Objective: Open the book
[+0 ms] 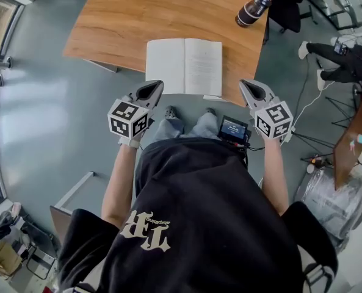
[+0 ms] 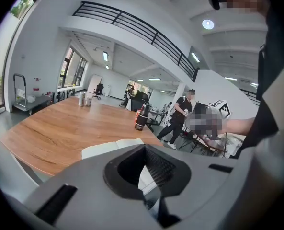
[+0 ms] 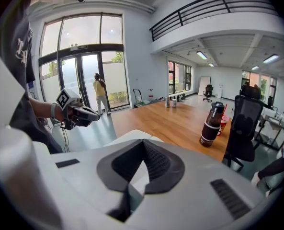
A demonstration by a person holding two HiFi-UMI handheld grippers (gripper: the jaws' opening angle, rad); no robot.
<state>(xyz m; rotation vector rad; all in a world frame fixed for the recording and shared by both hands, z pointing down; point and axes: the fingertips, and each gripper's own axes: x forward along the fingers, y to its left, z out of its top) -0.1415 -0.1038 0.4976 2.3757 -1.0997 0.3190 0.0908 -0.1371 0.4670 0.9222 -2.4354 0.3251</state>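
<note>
A white book (image 1: 184,66) lies open, pages up, at the near edge of the wooden table (image 1: 119,23). My left gripper (image 1: 150,90) hovers just off the book's near left corner, jaws shut on nothing. Off the near right corner, my right gripper (image 1: 252,89) is held the same way, shut and empty. In the left gripper view the shut left gripper (image 2: 144,148) points over the book's pages (image 2: 103,147). The right gripper view has the shut right gripper (image 3: 142,143) in front of the book (image 3: 132,137), with my left gripper (image 3: 79,114) at the left.
A dark bottle (image 1: 253,8) stands at the table's far right corner, with a black office chair (image 1: 287,8) beyond it. A small black device (image 1: 233,129) sits at my lap. A person (image 2: 180,116) stands past the table. Stands and cables (image 1: 327,121) crowd the floor at right.
</note>
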